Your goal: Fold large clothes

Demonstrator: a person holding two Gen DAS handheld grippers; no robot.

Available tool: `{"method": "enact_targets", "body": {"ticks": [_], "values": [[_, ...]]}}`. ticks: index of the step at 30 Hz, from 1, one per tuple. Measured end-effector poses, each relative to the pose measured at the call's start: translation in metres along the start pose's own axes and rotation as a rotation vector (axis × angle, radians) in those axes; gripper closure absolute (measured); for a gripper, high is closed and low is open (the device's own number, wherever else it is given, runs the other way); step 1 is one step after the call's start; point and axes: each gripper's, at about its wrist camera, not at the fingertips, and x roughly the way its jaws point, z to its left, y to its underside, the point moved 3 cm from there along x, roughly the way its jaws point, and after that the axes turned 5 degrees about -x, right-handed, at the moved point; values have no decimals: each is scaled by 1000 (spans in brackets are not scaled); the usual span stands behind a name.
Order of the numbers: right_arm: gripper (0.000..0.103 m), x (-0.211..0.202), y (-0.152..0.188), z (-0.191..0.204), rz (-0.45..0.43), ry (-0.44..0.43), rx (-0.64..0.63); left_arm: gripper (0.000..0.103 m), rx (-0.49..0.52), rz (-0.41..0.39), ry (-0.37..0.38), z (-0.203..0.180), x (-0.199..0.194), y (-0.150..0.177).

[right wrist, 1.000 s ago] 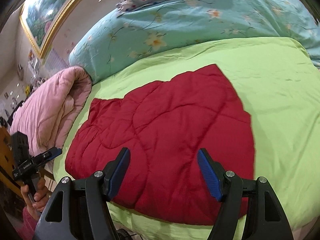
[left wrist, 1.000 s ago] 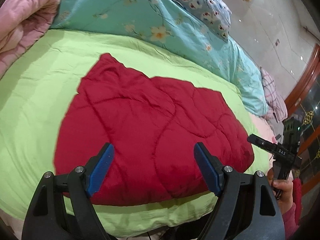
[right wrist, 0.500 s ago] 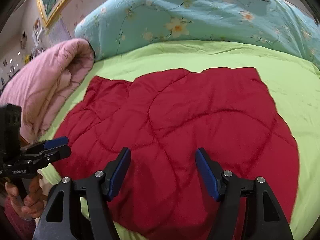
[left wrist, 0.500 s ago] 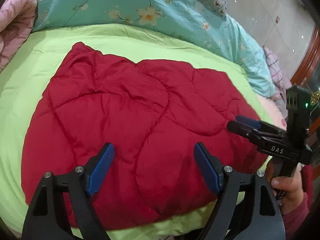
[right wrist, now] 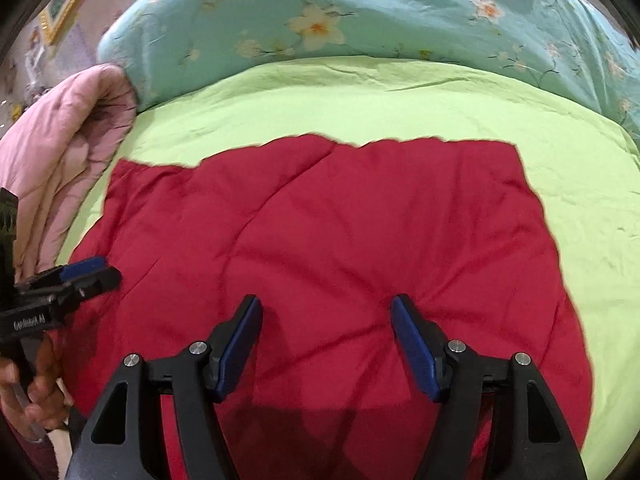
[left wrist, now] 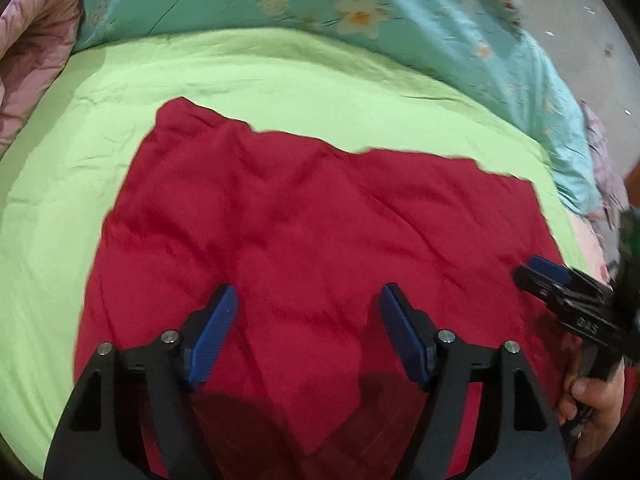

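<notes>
We hold both grippers over a red quilted garment (left wrist: 312,240) spread flat on a light green sheet (left wrist: 248,76), and each camera fills in what the other misses.

In the left wrist view our left gripper (left wrist: 308,332) points down at the near half of the garment; its jaws are closing, yet the blue pads (left wrist: 212,332) are well apart, with cloth under the gap and nothing pinched. At the right edge of this view we see the right gripper (left wrist: 540,272) side-on, above the garment's right border, and the hand (left wrist: 592,396) on its handle — something its own camera cannot show.

The right wrist view returns the favour. Our right gripper (right wrist: 326,340) stands wide over the near middle of the red garment (right wrist: 328,240), gripping nothing, and the left gripper (right wrist: 86,274) shows at the left edge above the garment's left border, held by the other hand (right wrist: 32,396).

Only the right view shows the corner of a gilt picture frame (right wrist: 66,4) far left. Both show the pink quilt (right wrist: 64,140) on the left and the teal flowered duvet (right wrist: 360,20) along the far side.
</notes>
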Motion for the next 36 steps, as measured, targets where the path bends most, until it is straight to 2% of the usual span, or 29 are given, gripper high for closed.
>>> {"method": "enact_targets", "body": {"ticks": [5, 8, 14, 23, 26, 29, 31, 36], "values": [[35, 16, -13, -27, 15, 43, 44, 30, -70, 22, -48, 27, 25, -31], [35, 23, -16, -46, 9, 46, 83, 30, -113, 41, -51, 42, 39, -40], [35, 37, -13, -71, -19, 28, 165, 29, -145, 68, -64, 49, 62, -37], [34, 48, -7, -87, -29, 2, 240, 26, -163, 67, -75, 58, 68, -33], [35, 42, -12, -87, -25, 22, 246, 28, -151, 59, -93, 55, 54, -37], [35, 14, -12, -79, -63, 52, 221, 29, -140, 11, -33, 47, 16, -33], [31, -18, -6, -63, -111, 38, 178, 29, -91, -28, 9, 33, -17, -20], [32, -67, 23, -10, -127, 28, 13, 28, 48, -76, 24, -11, -74, 27]]}}
